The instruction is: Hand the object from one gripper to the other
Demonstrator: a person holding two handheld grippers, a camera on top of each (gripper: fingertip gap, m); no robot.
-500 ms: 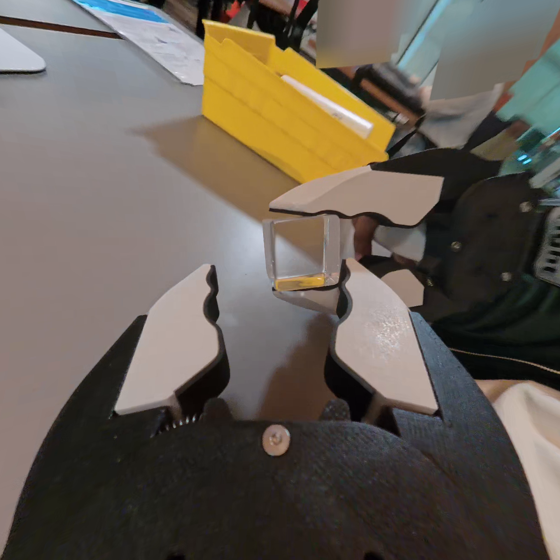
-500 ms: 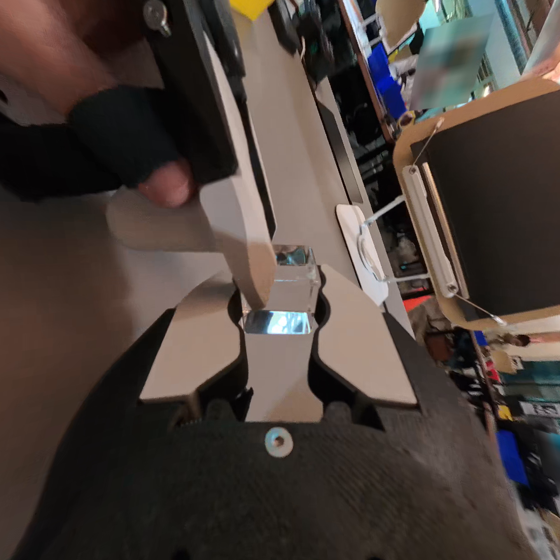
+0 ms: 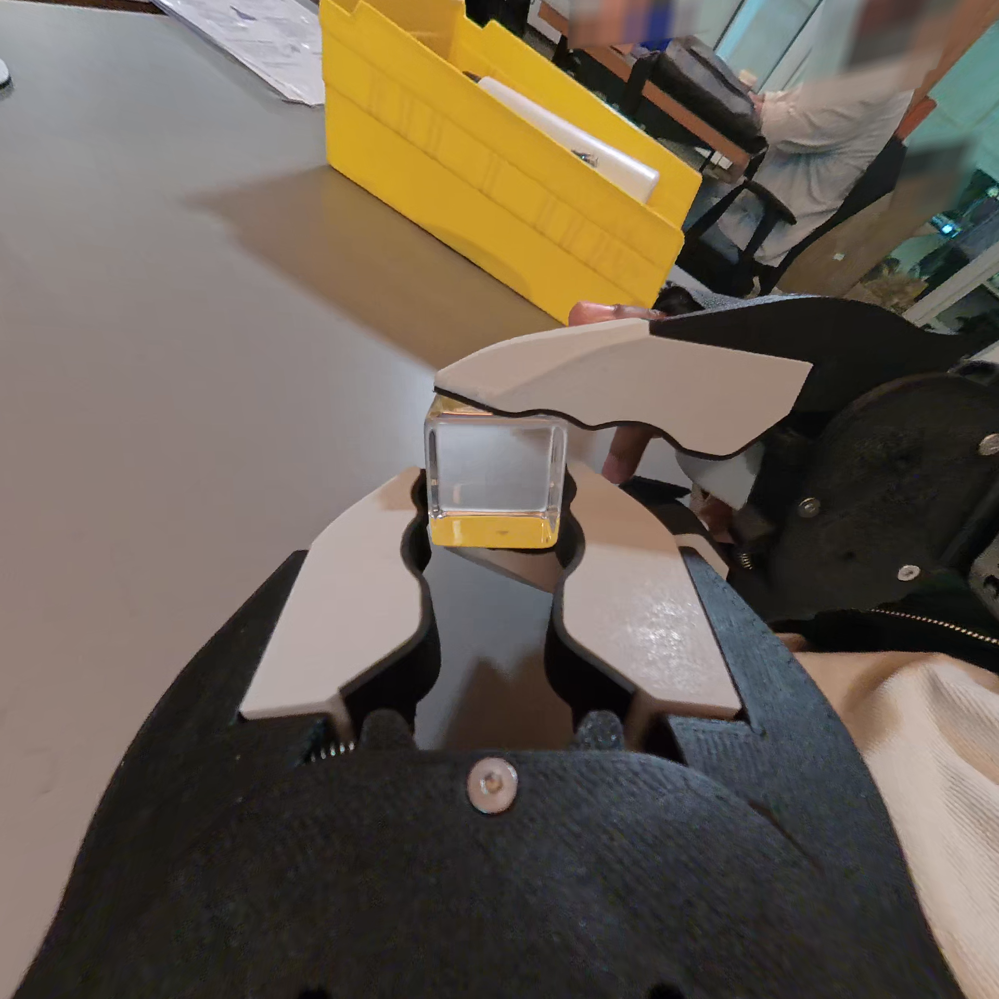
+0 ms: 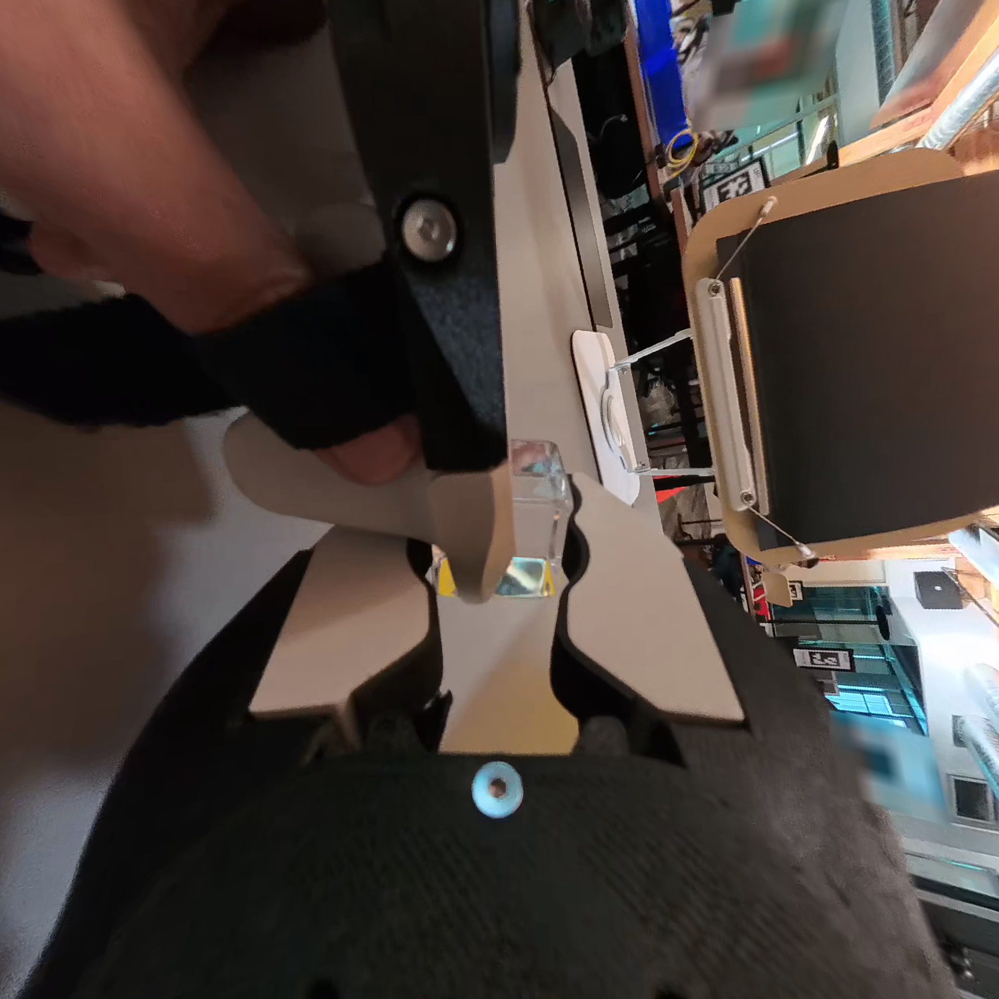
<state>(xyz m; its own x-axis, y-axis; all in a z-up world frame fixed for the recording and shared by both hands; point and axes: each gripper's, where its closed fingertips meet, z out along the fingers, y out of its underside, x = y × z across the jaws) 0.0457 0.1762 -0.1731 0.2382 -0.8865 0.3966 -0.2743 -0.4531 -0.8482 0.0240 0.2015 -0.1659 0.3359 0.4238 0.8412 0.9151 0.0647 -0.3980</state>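
— Grey tabletop (image 3: 162, 378) ran under everything, didn't it? What did you count on it?

— One yellow plastic bin (image 3: 486, 178), well beyond the clear cube (image 3: 494, 475), with one white flat slab (image 3: 567, 135) leaning inside it. One sheaf of papers (image 3: 259, 43) lay just beside the bin's far end. One person in a pale shirt (image 3: 811, 140) sat past the bin.

— And the cube itself?

— One transparent cube, off the table, between both tools. The right gripper (image 3: 508, 481) had one grey finger on top of the cube and the other beneath it, closed against it. The left gripper (image 3: 494, 497) had narrowed until its two fingers flanked the cube's sides; whether they actually pressed it, I couldn't tell.

— Anything in the way?

— In the right wrist view a finger (image 4: 475, 530) of the left gripper covered part of the cube (image 4: 540, 497), and one gloved hand (image 4: 243, 351) filled the space beside it. One white stand base (image 4: 600, 400) sat on the table beyond the cube.
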